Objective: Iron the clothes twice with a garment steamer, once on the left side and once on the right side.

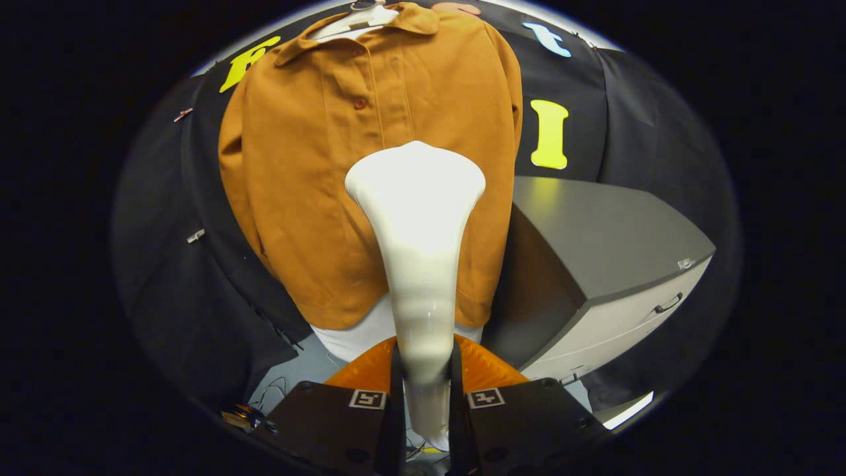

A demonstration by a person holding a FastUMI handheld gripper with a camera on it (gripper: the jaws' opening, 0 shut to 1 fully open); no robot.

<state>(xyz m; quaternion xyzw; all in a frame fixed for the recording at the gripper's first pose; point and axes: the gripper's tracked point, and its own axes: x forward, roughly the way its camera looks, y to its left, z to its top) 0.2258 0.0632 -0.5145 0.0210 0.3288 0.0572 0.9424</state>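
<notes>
A brown-orange button shirt [310, 172] hangs on a white hanger [360, 18] against the booth wall, over a white garment whose hem [360, 334] shows below it. My gripper [426, 383] is shut on the handle of a white garment steamer [420, 218], with a finger pressing each side. The steamer stands upright beyond the fingers. Its wide head rests in front of the shirt's middle, a little right of the button placket [390, 99]. Whether the head touches the cloth I cannot tell. The steamer hides the shirt's lower centre.
A grey cabinet [608, 244] with a drawer handle [667, 304] stands to the right of the shirt, close to its right hem. Cables [268, 396] lie on the floor below the left finger.
</notes>
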